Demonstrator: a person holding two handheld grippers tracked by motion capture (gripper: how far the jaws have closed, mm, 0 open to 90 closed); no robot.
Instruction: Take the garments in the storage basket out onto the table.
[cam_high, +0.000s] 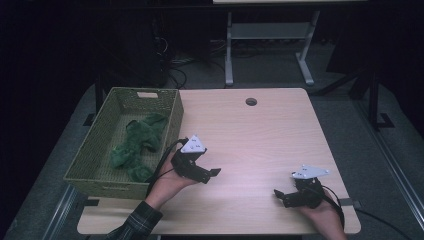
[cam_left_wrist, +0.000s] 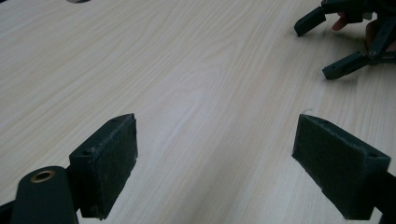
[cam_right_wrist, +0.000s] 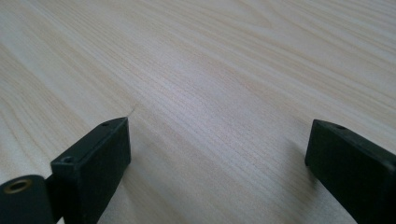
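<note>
Left gripper (cam_high: 212, 174): held at lower centre-left of the high view, just right of the basket; its fingers (cam_left_wrist: 108, 163) are spread wide apart, nothing between them, bare wood beneath.
Right gripper (cam_high: 281, 195): held at lower right of the high view, low over the bench; its fingers (cam_right_wrist: 93, 163) are likewise wide apart and empty.
Work item: the crumpled dark green cloth (cam_high: 137, 145) is seen lying inside the woven olive-green rectangular basket (cam_high: 100, 131) at centre-left of the high view, well apart from both grippers.
Bench (cam_high: 260, 135): light wood-grain top, bare between the grippers; a round cable hole (cam_high: 251, 101) is seen near the upper edge.
Risk 1: the basket wall stands between the left gripper and the cloth; a low sideways approach is judged likely to push or tip the basket.
Risk 2: the basket overhangs the bench's left edge; a shove could slide it off.
Risk 3: loose folds may be pinched singly, so the cloth could slip or drag the basket upward.
Risk 4: the trailing cable could snag the basket rim.
</note>
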